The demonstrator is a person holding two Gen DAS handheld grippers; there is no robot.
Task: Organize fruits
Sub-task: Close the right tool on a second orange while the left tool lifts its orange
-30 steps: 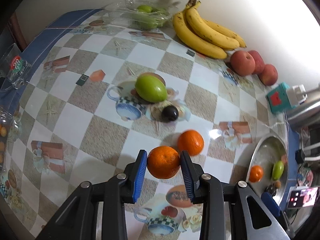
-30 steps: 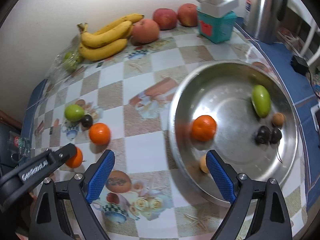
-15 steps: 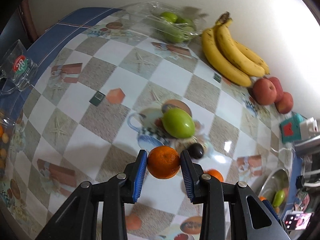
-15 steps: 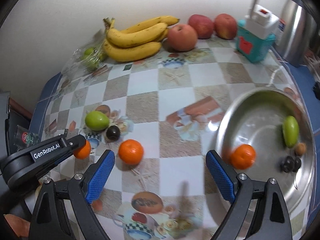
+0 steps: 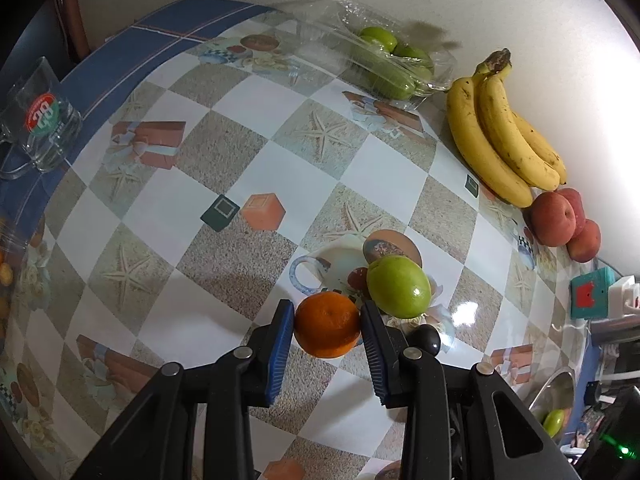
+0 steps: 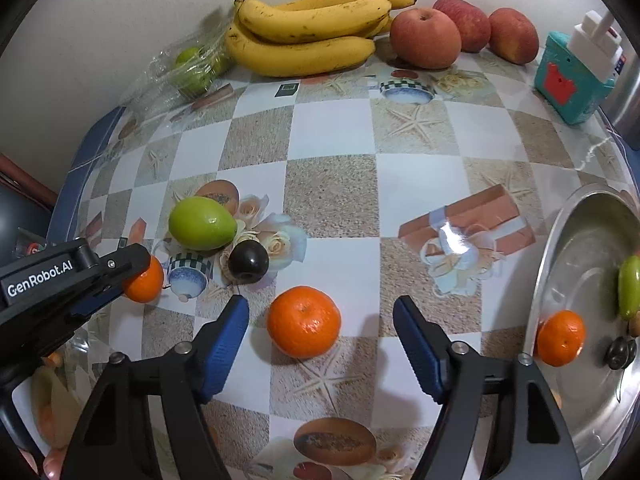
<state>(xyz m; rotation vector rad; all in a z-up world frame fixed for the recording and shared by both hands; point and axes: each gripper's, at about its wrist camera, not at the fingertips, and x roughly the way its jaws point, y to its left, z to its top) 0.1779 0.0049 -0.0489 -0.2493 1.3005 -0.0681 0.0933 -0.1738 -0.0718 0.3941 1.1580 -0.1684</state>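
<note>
One checkered tablecloth; plain wall behind.

The steel bowl is cut off by the right edge of the right wrist view; the green fruit inside it is cropped there too. Two small dark fruits in the bowl are too small to identify. In the left wrist view only a sliver of the bowl shows, behind the left gripper.

The left gripper reads "GenRobot.AI", and the glass mug bears a "28" badge.
</note>
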